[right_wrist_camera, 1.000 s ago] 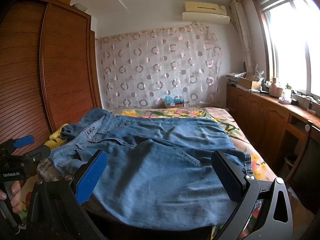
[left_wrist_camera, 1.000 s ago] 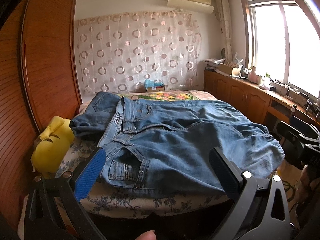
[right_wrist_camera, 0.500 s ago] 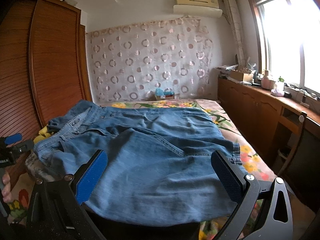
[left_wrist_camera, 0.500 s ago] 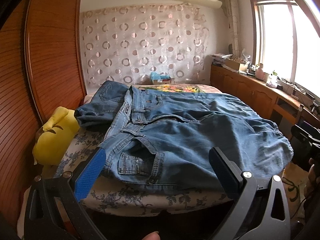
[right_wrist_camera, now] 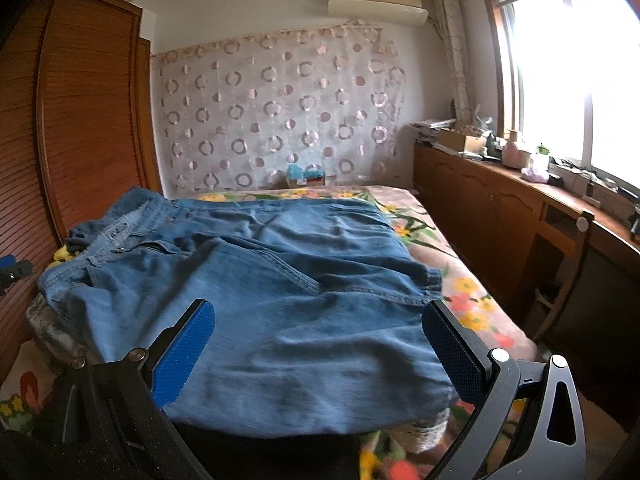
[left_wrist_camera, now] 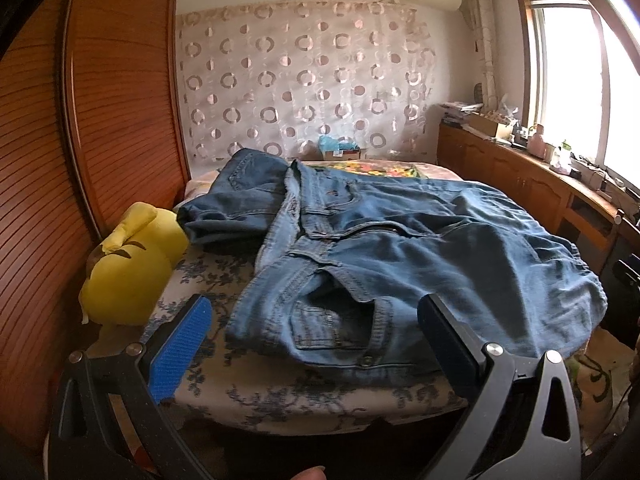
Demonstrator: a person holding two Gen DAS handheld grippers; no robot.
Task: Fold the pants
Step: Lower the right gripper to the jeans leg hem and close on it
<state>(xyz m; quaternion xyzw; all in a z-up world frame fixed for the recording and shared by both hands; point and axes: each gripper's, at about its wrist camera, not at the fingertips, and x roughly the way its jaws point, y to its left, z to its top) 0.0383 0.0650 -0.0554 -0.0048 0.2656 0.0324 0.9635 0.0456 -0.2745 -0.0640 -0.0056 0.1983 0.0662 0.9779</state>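
Blue denim pants [left_wrist_camera: 400, 256] lie spread and partly folded across the near end of a bed, with the waistband and pockets at the left. In the right wrist view the same pants [right_wrist_camera: 260, 300] show a smooth folded leg over the bed's front edge. My left gripper [left_wrist_camera: 312, 320] hovers open in front of the pocket corner, apart from the cloth. Facing the folded leg, my right gripper [right_wrist_camera: 316, 328] is open too, nothing held between its blue pads. The other gripper's tip [right_wrist_camera: 12, 270] peeks in at the far left.
A yellow plush toy [left_wrist_camera: 128, 272] sits on the bed [left_wrist_camera: 320, 396] against the wooden wardrobe [left_wrist_camera: 100, 120] at left. Wooden cabinets with clutter [right_wrist_camera: 500, 200] run under the window at right. A small box [left_wrist_camera: 340, 152] stands by the patterned curtain behind.
Both grippers have moved closer to the bed and tilted down a little, so the pants look larger. The pants themselves lie as before. Both grippers stayed open.
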